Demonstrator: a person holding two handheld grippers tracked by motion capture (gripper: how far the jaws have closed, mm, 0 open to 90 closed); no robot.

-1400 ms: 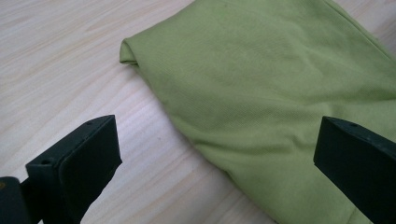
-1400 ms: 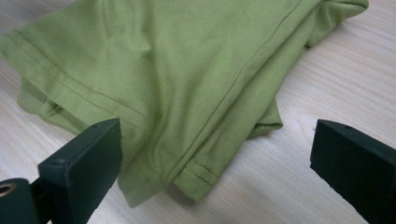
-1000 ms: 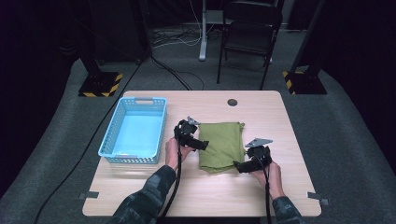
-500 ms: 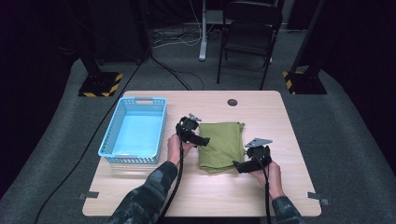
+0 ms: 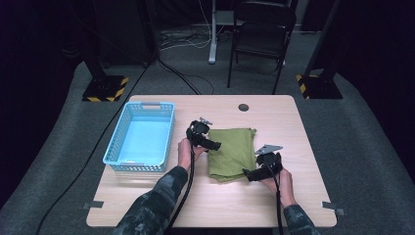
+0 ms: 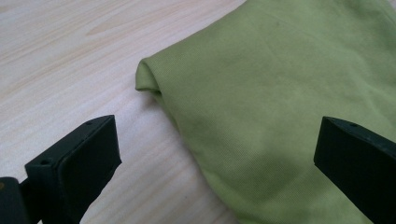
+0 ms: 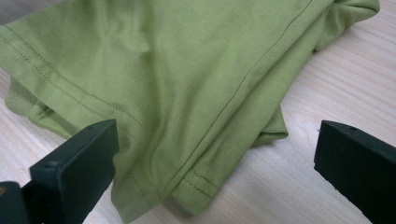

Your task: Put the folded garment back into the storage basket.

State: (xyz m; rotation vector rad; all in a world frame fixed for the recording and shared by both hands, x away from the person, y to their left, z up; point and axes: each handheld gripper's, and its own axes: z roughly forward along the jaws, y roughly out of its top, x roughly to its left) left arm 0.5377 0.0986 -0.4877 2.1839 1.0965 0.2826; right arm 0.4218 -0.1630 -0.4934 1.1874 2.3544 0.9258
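Soft, limp folded green shirt (image 5: 231, 153) lying mid-table beside the blue basket (image 5: 113, 151), best pinched at hemmed corners, both left gripper (image 5: 211, 145) and right gripper (image 5: 248, 174) spread, holding nothing.

high view sits up above the person's side, looking forward and down over the whole tabletop (image 5: 293, 122), forearms coming in from 6 o'clock. left gripper view rides its hand-held gripper (image 6: 210, 163), right up close over the green cloth (image 6: 289, 93), bare wood off toward 10 o'clock. right gripper view is just as close, cloth spreading toward 11 o'clock. all three share that cloth and the wood around it.
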